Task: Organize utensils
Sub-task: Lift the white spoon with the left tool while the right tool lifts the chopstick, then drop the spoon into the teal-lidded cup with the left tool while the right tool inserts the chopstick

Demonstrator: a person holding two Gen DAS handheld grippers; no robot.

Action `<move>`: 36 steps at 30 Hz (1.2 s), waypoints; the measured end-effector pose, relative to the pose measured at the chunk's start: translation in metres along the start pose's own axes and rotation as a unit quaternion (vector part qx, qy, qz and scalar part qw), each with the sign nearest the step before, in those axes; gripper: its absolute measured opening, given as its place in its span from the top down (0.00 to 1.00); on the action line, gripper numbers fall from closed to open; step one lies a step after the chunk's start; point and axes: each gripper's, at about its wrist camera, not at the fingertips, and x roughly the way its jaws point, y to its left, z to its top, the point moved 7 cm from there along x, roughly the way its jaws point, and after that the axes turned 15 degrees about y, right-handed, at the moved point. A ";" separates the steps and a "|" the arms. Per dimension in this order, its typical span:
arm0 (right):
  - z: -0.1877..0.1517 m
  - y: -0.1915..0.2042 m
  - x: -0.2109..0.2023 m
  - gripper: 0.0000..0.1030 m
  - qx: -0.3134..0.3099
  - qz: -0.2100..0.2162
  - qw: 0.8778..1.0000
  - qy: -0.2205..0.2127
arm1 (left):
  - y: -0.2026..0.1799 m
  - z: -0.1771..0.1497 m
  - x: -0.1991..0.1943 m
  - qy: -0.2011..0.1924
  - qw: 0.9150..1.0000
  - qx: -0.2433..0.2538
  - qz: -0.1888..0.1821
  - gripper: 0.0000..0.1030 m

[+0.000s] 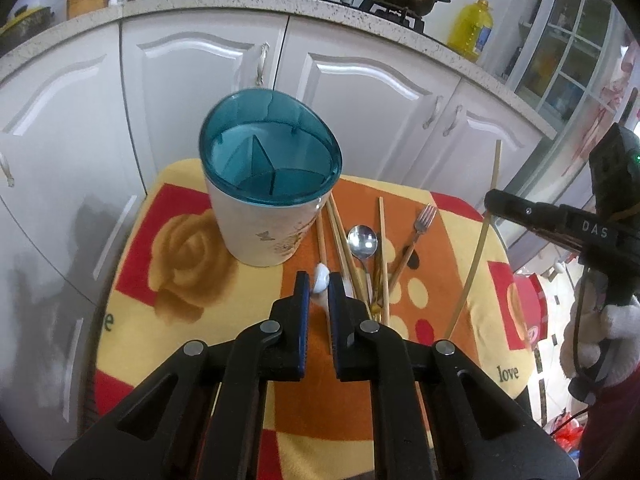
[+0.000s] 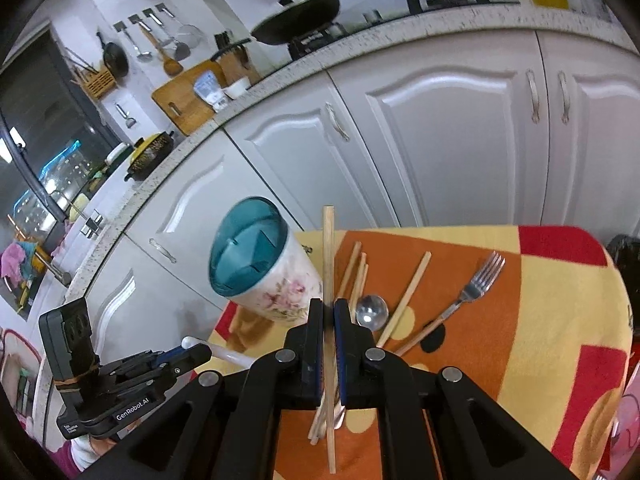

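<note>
I am holding a white spoon in my left tongs and a chopstick upright in my right; chopsticks, a metal spoon and a fork are lying beside the teal-rimmed holder.

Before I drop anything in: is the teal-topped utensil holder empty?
Empty, as far as shown: the utensil holder shows only its bare teal dividers in both views; its very bottom is not fully visible.

Teal-rimmed holder with pink, perhaps rose, flowers; cloth yellow, orange, red; white spoon.
</note>
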 end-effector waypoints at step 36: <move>0.190 0.085 0.038 0.95 -0.065 -0.032 0.992 -0.105 | 0.048 0.125 -0.024 0.009 0.986 0.082 0.148 0.95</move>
